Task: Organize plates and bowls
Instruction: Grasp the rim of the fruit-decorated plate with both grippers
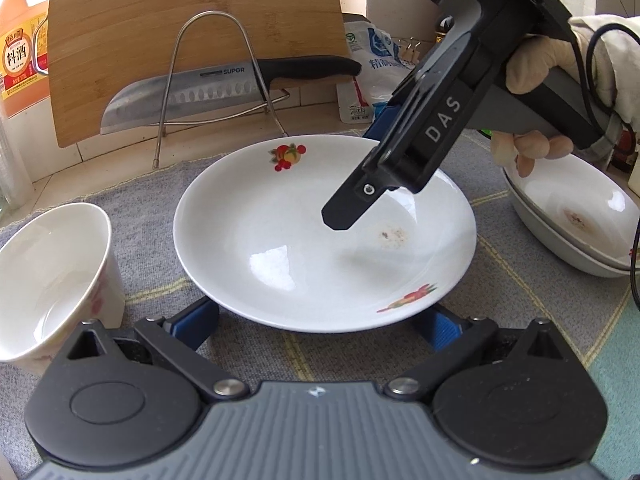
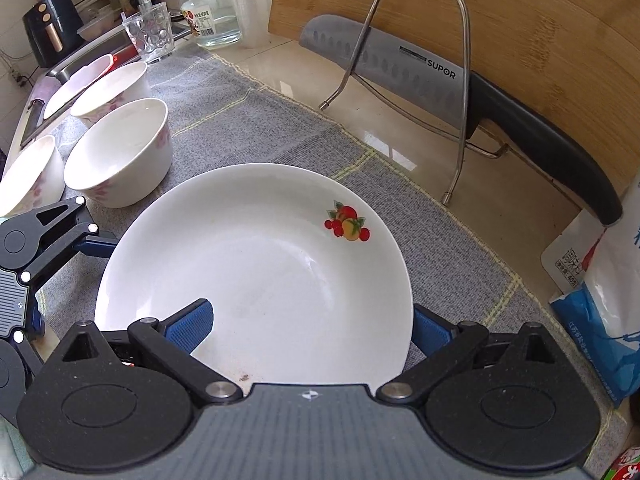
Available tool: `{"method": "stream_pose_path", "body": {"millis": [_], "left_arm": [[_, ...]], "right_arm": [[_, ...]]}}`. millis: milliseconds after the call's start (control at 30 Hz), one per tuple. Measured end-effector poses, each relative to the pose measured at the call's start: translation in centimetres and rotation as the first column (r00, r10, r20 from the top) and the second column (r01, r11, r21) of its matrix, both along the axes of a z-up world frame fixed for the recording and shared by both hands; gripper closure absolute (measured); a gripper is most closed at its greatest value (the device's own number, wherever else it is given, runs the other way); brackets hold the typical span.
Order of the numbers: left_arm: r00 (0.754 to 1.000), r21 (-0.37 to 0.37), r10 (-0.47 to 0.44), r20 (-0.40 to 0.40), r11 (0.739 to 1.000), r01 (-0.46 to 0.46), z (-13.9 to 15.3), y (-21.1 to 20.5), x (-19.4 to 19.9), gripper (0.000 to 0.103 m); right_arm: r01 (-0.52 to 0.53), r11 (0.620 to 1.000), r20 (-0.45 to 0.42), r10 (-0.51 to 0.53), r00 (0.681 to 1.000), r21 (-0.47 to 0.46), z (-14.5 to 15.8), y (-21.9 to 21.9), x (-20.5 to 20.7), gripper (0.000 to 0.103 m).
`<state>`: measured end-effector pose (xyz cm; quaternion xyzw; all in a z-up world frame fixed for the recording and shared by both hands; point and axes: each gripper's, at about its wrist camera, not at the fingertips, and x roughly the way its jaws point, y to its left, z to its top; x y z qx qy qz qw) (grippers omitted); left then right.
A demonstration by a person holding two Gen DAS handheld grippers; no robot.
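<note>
A white plate with fruit prints lies on the grey mat, also filling the right wrist view as the plate. My left gripper is open at its near rim, blue fingers spread wide and partly tucked under the edge. My right gripper is open and straddles the opposite rim, one finger over the plate's inside, the other outside the rim. From the left wrist view the right gripper reaches down from the upper right, held by a gloved hand. Several white bowls stand left of the plate.
A knife rests on a wire rack against a bamboo cutting board behind the plate. Stacked plates sit at right, one bowl at left. A salt bag, a glass and a jar line the counter.
</note>
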<state>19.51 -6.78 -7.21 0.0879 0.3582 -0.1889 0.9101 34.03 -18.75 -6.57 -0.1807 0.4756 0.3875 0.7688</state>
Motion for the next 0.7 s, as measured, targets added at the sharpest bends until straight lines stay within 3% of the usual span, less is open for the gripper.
{"method": "stream_pose_path", "body": {"millis": [200, 700], "left_arm": [[0.999, -0.013, -0.044, 0.011, 0.999, 0.044, 0.0, 0.0, 0.2, 0.003], [0.999, -0.018, -0.039, 0.013, 0.999, 0.039, 0.0, -0.1, 0.3, 0.004]], "right_arm": [[-0.045, 0.999, -0.04, 0.045, 0.998, -0.006, -0.6, 0.5, 0.8, 0.0], [-0.106, 0.994, -0.107, 0.11, 0.988, 0.035, -0.6, 1.2, 2.9, 0.0]]}}
